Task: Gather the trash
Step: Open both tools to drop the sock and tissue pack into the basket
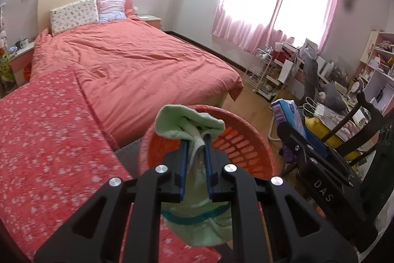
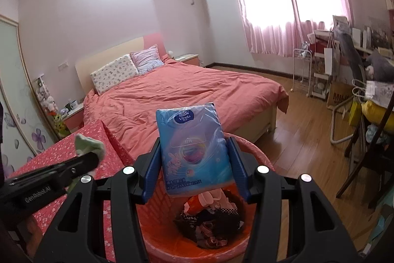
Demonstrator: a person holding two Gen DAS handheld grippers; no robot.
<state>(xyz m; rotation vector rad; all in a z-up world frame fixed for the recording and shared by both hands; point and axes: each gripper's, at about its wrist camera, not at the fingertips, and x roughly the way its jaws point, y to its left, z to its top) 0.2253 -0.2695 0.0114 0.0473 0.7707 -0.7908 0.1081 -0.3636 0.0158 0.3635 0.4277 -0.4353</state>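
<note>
My left gripper (image 1: 195, 139) is shut on a light green sock (image 1: 189, 121) with a teal band, held above the orange basket (image 1: 246, 139). It also shows in the right wrist view (image 2: 90, 144) at the left, over the red table. My right gripper (image 2: 194, 152) is shut on a blue Vinda tissue pack (image 2: 194, 147), held upright above the same orange basket (image 2: 261, 154). The basket holds a heap of mixed scraps (image 2: 211, 218). The right gripper and its pack show in the left wrist view (image 1: 288, 115) at the right.
A table with a red flowered cloth (image 1: 49, 139) stands to the left of the basket. A bed with a coral cover (image 2: 184, 95) lies behind. A dark wooden chair (image 2: 364, 159) and a cluttered desk (image 1: 327, 80) stand at the right on the wooden floor (image 2: 303, 139).
</note>
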